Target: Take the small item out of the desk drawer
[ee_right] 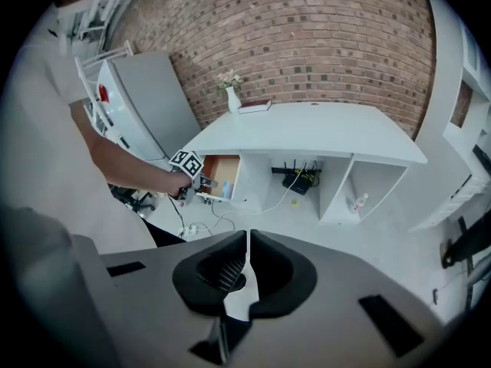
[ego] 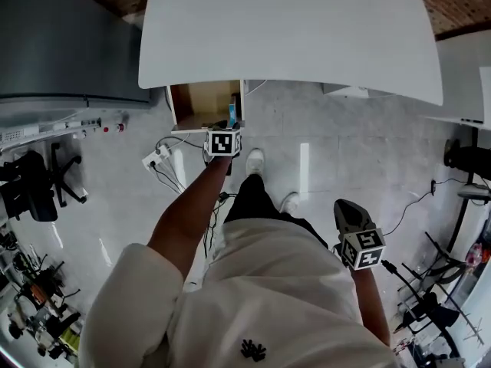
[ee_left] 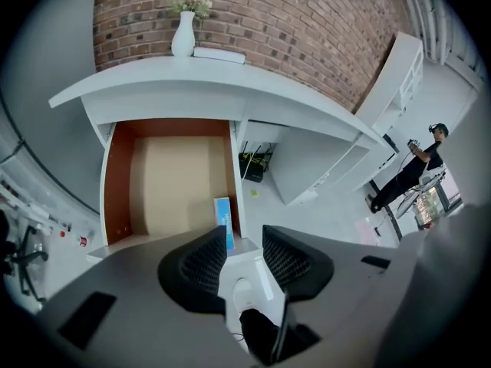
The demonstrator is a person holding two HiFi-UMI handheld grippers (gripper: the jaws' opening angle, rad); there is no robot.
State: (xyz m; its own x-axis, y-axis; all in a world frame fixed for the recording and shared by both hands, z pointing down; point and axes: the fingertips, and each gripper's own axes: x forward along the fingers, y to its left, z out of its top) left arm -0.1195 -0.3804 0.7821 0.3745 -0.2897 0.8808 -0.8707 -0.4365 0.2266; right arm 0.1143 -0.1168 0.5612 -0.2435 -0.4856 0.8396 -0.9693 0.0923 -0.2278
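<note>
- We hold the left gripper [ee_left: 245,240] just above the front edge of the open drawer [ee_left: 180,182], pointing steeply down. Its jaws are spread, with nothing pinched between them.
- The small item is a blue box [ee_left: 223,219]. It stands on edge in the drawer's front right corner, against the right wall. In the left gripper view it shows just past the tip of the left jaw, not between the pads. We cannot tell whether the jaw touches it.
- The rest of the drawer's pale floor is bare, and its inner side wall is reddish brown.
- In the head view the left gripper [ego: 228,129] sits at the drawer's front right corner, with the box [ego: 232,115] right beside it.
- The drawer hangs under the left end of the white desk [ee_left: 215,79]. A white vase [ee_left: 182,35] with flowers and a flat book [ee_left: 219,54] sit on top, against the brick wall.
- We keep the right gripper [ee_right: 247,263] well apart from the desk, low at our right side. Its jaws are pressed together and empty.
- From the right gripper view we see a router [ee_right: 299,179] in the desk's middle bay.
- A power strip [ego: 156,158] lies on the floor near the drawer.
</note>
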